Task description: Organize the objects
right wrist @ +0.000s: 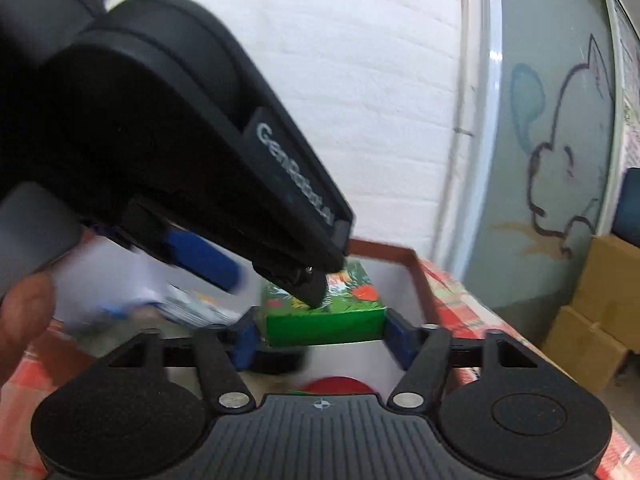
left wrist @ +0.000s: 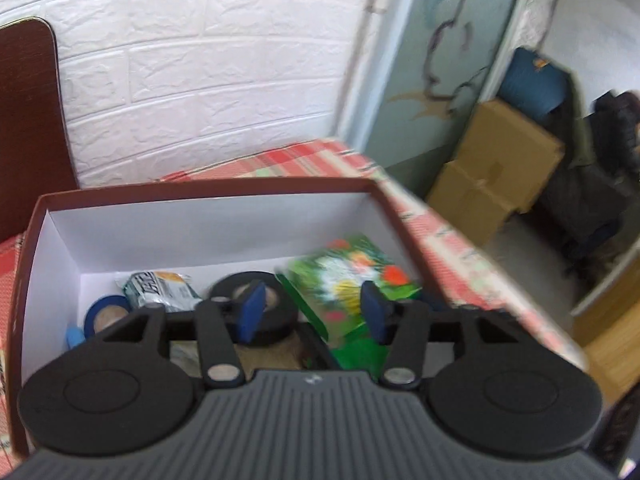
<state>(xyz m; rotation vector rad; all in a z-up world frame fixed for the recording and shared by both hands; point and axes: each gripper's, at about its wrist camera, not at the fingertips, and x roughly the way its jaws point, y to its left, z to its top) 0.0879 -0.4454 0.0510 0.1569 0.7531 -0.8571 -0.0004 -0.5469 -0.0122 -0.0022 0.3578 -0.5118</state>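
Cardboard box (left wrist: pixel 208 220): white inside, maroon rim — below both grippers.
Left gripper (left wrist: pixel 312 312): jaws apart, empty; black tape roll (left wrist: pixel 276 320) beyond them.
Right gripper (right wrist: pixel 318 338): jaws spread — green carton (right wrist: pixel 324 320) between, contact unclear.

Both wrist cams are held close over the open box (left wrist: pixel 208 216), angled down toward the brick wall (left wrist: pixel 208 80); the green carton (left wrist: pixel 352 276) inside is shared.
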